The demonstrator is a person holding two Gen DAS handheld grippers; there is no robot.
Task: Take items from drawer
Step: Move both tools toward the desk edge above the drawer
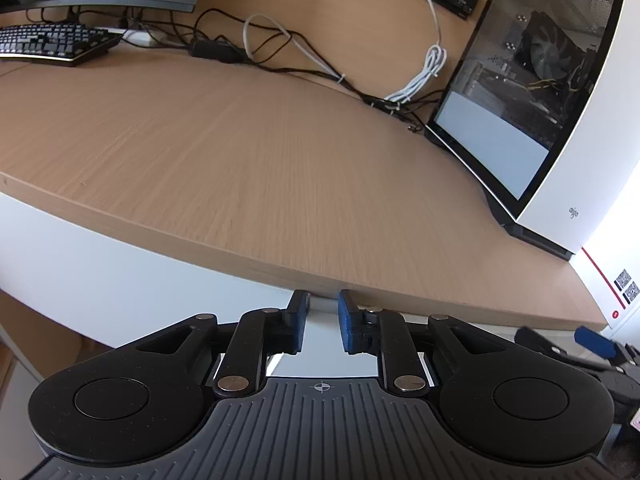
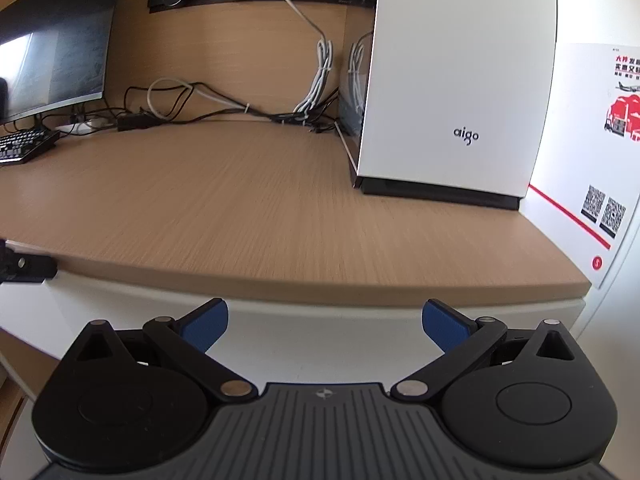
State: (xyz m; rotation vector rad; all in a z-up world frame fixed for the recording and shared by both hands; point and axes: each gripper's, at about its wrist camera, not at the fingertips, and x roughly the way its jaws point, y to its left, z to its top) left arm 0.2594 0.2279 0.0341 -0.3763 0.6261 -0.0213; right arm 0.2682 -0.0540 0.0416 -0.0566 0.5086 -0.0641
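Both wrist cameras sit low at the near edge of the wooden desk [image 1: 256,152], looking across it and slightly down toward the far wall. The left view angles rightward onto the computer case's [image 1: 560,120] glass side; the right view faces its white front [image 2: 452,80]. Both share the cables [image 2: 316,80], keyboard [image 1: 52,42], and probably the same monitor [image 2: 52,48].
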